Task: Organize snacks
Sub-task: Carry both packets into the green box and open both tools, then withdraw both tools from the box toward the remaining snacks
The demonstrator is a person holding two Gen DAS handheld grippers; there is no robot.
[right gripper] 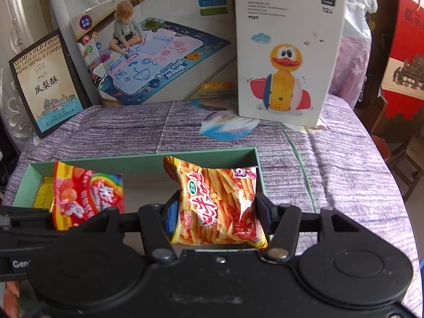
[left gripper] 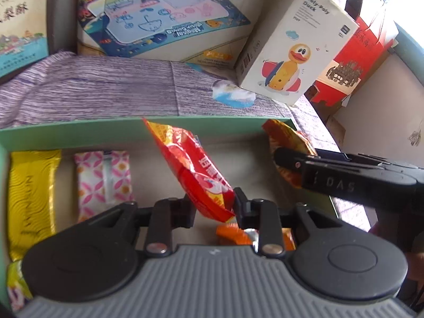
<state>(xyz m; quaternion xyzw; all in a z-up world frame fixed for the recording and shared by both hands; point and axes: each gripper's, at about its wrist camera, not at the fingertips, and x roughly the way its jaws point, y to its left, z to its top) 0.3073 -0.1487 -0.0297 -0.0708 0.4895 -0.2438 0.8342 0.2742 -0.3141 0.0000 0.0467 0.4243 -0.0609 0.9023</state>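
Note:
In the left wrist view my left gripper (left gripper: 212, 201) is shut on the lower end of a red snack packet (left gripper: 193, 164), held tilted over the green box (left gripper: 79, 129). In the box lie a yellow bar (left gripper: 31, 198), a pink patterned packet (left gripper: 103, 177) and an orange packet (left gripper: 233, 234). In the right wrist view my right gripper (right gripper: 216, 209) is shut on a fries-print snack bag (right gripper: 217, 201) over the box's right end (right gripper: 258, 169). The red packet (right gripper: 87, 193) hangs to its left. The right gripper (left gripper: 291, 164) also shows at the right of the left wrist view.
The box sits on a table with a purple striped cloth (right gripper: 331, 172). Behind it stand a Roly-Poly Duck box (right gripper: 286, 53), a drawing-mat box (right gripper: 164, 53) and a pineapple-cake box (right gripper: 47, 84). A red carton (left gripper: 355, 61) stands at the far right.

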